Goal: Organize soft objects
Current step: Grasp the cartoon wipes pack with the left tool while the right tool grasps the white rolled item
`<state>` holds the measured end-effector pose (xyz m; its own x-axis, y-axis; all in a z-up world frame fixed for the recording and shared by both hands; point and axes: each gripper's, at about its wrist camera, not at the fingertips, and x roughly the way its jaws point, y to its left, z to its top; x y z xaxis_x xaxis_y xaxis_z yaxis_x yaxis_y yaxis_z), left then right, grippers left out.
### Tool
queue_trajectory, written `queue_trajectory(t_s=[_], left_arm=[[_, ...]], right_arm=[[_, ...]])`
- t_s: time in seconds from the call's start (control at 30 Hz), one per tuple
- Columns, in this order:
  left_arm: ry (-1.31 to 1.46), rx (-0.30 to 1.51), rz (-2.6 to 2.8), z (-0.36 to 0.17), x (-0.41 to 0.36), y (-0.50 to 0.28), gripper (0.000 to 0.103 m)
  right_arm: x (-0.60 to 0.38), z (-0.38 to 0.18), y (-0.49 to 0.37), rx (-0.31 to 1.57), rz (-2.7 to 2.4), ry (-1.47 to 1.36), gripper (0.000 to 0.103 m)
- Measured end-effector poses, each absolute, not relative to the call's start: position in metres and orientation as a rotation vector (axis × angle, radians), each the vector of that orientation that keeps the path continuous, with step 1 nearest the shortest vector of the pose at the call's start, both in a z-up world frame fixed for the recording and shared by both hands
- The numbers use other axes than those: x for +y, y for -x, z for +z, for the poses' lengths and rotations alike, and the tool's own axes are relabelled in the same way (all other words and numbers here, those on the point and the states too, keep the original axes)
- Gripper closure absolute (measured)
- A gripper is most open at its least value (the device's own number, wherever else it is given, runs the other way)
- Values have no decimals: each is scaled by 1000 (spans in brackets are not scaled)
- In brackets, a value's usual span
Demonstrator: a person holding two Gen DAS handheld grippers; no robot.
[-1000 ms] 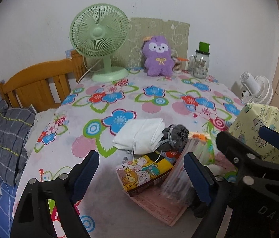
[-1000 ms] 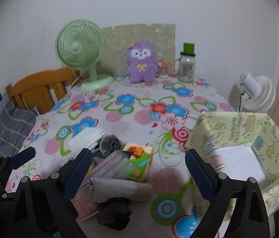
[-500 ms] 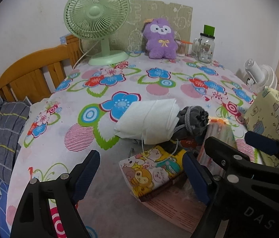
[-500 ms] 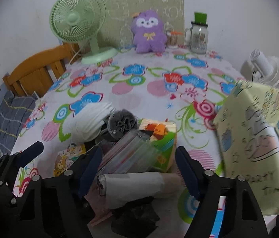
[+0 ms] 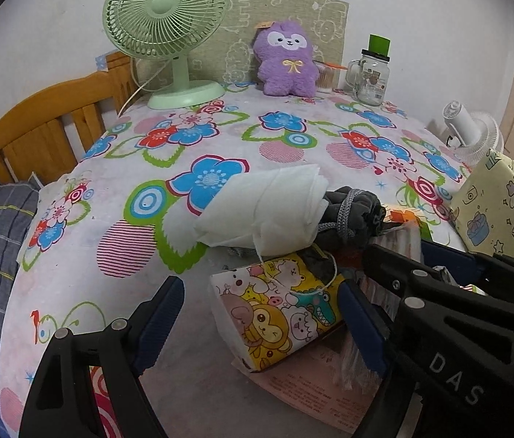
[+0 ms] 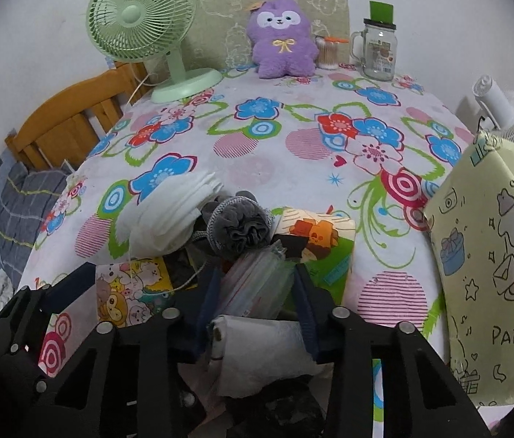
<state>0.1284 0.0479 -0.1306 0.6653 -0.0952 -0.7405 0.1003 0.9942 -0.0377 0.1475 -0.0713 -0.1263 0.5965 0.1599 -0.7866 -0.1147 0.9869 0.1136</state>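
Closing around the clear plastic packet [image 6: 257, 284], the right gripper [image 6: 255, 292] should squeeze gently — the left gripper [image 5: 260, 314] hangs wide, released, over the cartoon tissue pack [image 5: 275, 306].

Right gripper [image 6: 255, 294]: jaws closing from wide apart onto the clear packet [image 6: 257, 284], now between the pads; head sinking toward the pile, tilting further down.
Left gripper [image 5: 260, 314]: dropping nearer the cartoon pack [image 5: 275, 306], which is now lying between its spread jaws.
Bag [image 6: 494, 255]: looming larger at the right edge.
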Motion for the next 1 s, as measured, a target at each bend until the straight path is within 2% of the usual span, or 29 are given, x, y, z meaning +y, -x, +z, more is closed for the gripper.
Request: queue_trajectory(t_s=[0.1,0.33,0.57,0.6,0.67,0.77,0.9,1.0], left_arm=[[-10,833,-118,-131,46,-129,16],[-14,837,-133,-130,43,-127,16],[-26,844,-148,-134,33,-132,16],[-21,848,-158,-135,32,-132,20],[-2,872,-191,-138,30,-133,43],[-2,897,-205,-141,26,-134,62],[4,898,-188,-141,27,-134,79],[17,901,-191,-141,28,-132,83]], right_arm=[[-70,-124,-147,903,165,-45,68],[-75,-117,-147,875,150,-44,74],[-84,-114,-147,860,133,-48,75],[-85,-114,-147,863,132,-49,75],[-88,-115,-148,867,132,-55,75],[-89,-116,-148,867,134,-62,75],[-91,-116,-148,864,140,-68,75],[-92,-114,-147,859,142,-73,75]])
